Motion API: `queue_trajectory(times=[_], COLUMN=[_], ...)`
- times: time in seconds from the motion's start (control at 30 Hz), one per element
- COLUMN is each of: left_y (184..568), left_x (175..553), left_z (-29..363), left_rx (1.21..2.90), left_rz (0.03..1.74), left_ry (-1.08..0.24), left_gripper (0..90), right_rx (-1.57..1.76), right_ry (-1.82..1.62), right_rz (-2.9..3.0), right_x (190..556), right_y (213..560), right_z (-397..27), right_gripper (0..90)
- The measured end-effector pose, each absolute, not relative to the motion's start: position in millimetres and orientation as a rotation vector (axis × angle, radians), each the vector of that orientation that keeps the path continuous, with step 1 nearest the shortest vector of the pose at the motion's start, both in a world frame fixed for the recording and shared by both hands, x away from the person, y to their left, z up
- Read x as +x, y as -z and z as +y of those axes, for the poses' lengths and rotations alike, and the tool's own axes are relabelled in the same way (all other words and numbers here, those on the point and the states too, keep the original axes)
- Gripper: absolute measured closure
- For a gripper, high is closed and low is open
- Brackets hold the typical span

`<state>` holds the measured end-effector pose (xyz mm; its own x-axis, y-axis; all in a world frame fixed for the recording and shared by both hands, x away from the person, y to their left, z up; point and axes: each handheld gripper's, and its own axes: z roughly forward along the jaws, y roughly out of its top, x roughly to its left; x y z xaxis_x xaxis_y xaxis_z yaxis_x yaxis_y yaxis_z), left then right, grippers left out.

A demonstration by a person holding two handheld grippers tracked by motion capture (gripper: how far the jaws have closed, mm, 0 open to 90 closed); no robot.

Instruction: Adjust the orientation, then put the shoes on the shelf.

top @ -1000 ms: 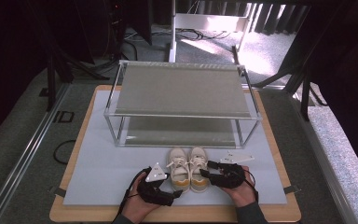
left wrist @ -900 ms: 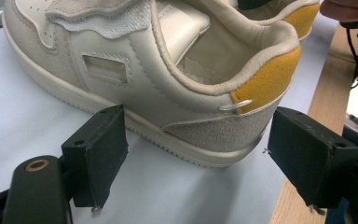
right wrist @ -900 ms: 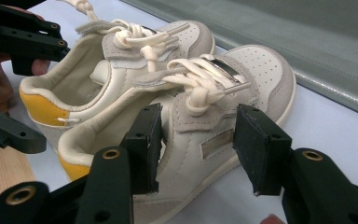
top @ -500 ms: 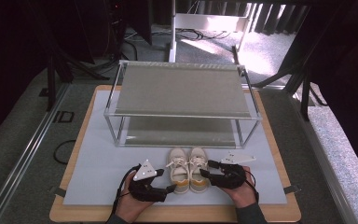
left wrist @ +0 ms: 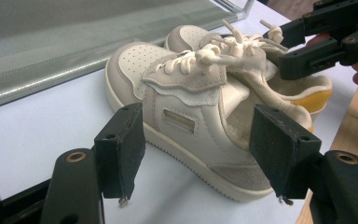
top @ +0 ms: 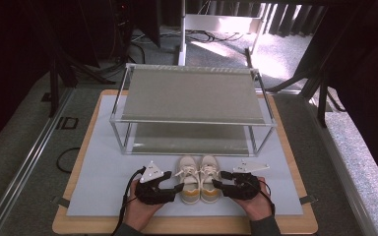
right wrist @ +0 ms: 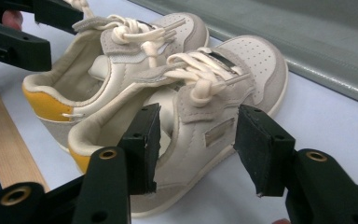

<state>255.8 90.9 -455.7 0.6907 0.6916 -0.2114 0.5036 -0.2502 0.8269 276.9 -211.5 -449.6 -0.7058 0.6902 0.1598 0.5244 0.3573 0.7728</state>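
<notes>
Two small cream leather sneakers with yellow heels (top: 197, 178) sit side by side on the pale blue mat (top: 98, 182), just in front of the low two-tier metal rack (top: 192, 93). Our left gripper (top: 178, 187) has just been closing around the left shoe's side wall, pads not yet pressing. Our right gripper (top: 216, 184) straddles the right shoe's collar, jaws half apart, with no visible grip.
</notes>
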Motion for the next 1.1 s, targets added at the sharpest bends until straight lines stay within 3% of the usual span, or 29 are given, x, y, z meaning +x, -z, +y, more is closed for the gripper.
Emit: queue_trajectory(times=[0.5,0.67,1.1], left_y=[458.3,459.1,460.1], left_x=[265.1,267.0,271.5], left_z=[79.7,80.2,69.4], left_rx=[1.956,1.954,1.981], left_rz=[0.986,0.959,1.010], left_ry=[-0.241,-0.187,-0.175], left_gripper=[35.4,42.4,46.7], right_rx=[1.152,1.182,1.222], right_ry=[-1.220,-1.208,-1.197], right_rz=[2.456,2.460,2.430], right_x=[279.5,281.0,279.8], right_y=[448.4,449.2,450.1], right_z=[-207.2,-205.4,-202.9], right_gripper=[49.0,49.5,55.1])
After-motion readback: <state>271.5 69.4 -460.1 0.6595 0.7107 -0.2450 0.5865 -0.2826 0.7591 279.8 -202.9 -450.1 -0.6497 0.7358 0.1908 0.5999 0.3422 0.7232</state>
